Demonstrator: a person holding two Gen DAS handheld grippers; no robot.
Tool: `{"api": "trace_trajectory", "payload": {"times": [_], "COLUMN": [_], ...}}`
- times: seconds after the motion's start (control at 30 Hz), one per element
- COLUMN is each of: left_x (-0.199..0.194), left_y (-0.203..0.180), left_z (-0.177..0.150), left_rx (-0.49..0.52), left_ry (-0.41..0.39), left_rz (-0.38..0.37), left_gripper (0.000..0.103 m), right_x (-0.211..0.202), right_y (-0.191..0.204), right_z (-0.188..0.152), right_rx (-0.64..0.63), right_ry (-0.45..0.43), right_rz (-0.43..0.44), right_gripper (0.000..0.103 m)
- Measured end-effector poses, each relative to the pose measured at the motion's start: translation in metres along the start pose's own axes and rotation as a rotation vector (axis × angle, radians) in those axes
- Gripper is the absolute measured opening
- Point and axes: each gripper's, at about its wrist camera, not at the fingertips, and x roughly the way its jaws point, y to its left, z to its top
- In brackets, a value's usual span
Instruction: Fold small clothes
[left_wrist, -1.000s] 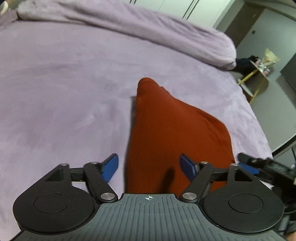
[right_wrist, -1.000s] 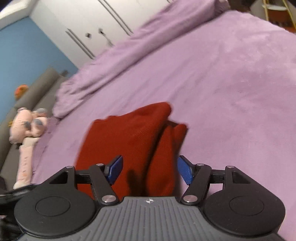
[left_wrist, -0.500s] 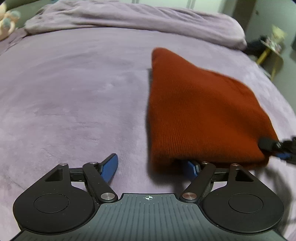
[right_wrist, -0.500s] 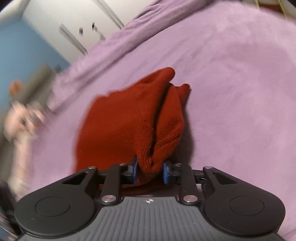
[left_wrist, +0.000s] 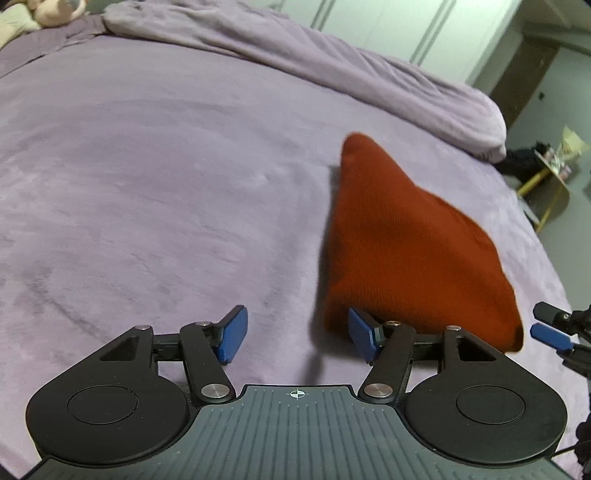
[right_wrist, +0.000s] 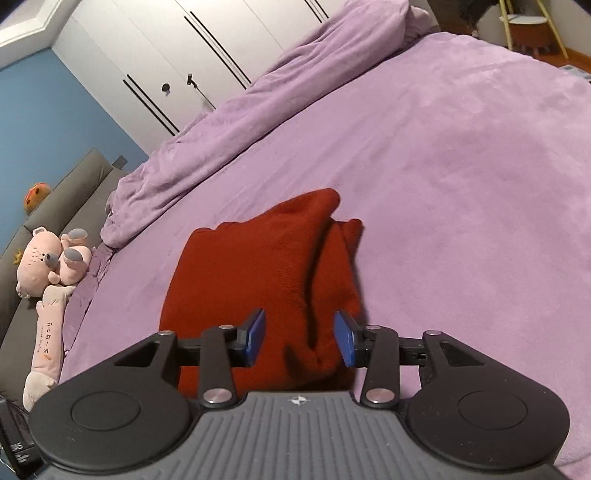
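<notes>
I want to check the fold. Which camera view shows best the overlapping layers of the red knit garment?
The right wrist view: there the red knit garment shows one flap lying over another, with a shadowed crease between them. The left wrist view shows it only as one smooth triangular surface, slightly blurred, with its near edge partly hidden.

A home bedroom: a wide bed (right_wrist: 461, 155) under a lilac plush cover, a bunched duvet (right_wrist: 258, 96) along its far edge, white wardrobe doors (right_wrist: 184, 48) behind, a blue wall (right_wrist: 48, 122), and a pink plush toy (right_wrist: 51, 266) at the headboard (right_wrist: 66, 188).
</notes>
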Motion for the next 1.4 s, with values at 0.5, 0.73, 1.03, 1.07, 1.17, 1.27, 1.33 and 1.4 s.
{"api": "trace_trajectory", "payload": {"times": [0.5,0.73,1.03,1.07,1.17,1.27,1.33,1.4], "left_x": [0.024,-0.018,-0.040,-0.043,-0.046,-0.046,-0.045,-0.045], "left_y": [-0.044,-0.068,-0.079,-0.079,-0.079,-0.083,-0.085,-0.086], "left_z": [0.008,-0.013,-0.014,-0.013,-0.012,-0.009,-0.009,-0.009], "left_rx": [0.135,0.252,0.350,0.349,0.361,0.371,0.375,0.375], "left_ry": [0.115,0.076,0.043,0.044,0.043,0.052,0.064,0.068], "left_rz": [0.099,0.094,0.259,0.258,0.262,0.281,0.284,0.285], "left_gripper": [0.083,0.095,0.099,0.100,0.101,0.101,0.101,0.101], "right_x": [0.002,-0.037,-0.054,-0.053,-0.045,-0.040,-0.038,-0.036], "right_y": [0.040,0.055,0.079,0.082,0.095,0.105,0.108,0.107], "right_z": [-0.042,-0.076,-0.068,-0.068,-0.067,-0.069,-0.068,-0.068], "right_rx": [-0.333,-0.381,-0.318,-0.316,-0.340,-0.364,-0.360,-0.350], "right_ry": [0.167,0.127,0.100,0.103,0.140,0.149,0.166,0.178], "right_rz": [-0.274,-0.259,-0.269,-0.265,-0.340,-0.388,-0.396,-0.391], "right_gripper": [0.070,0.099,0.099,0.099,0.099,0.099,0.099,0.099]}}
